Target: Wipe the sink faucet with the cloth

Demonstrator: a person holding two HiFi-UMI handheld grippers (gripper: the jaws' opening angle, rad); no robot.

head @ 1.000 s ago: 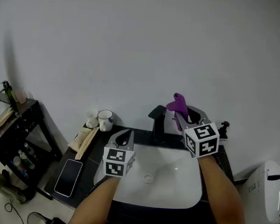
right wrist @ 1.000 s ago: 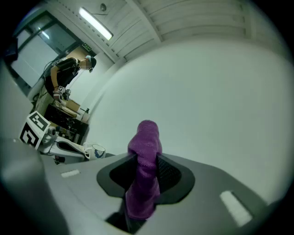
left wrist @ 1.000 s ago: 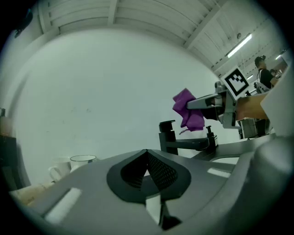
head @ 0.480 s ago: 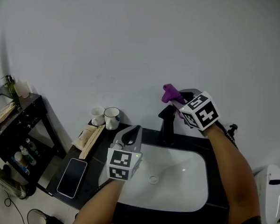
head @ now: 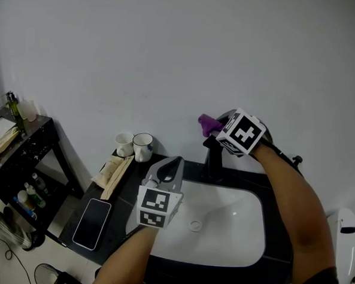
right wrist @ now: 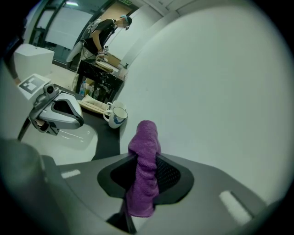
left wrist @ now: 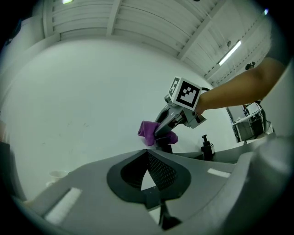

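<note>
A black countertop (head: 119,189) with an inset white sink basin (head: 231,244) stands against a plain white wall. Nearest, the left gripper (head: 172,163) hovers over the basin's left rim, jaws closed together on nothing, with a smartphone (head: 91,224) lying flat on the counter to its left. Farther back, the right gripper (head: 216,129) is clamped on the purple cloth (head: 206,123), positioned at the top of the black faucet (head: 213,161) near the wall; two mugs (head: 142,147) stand at the counter's rear left.

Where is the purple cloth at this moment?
Head view, right of centre: the purple cloth is clamped in the right gripper, held at the top of the black faucet behind the sink.
</note>
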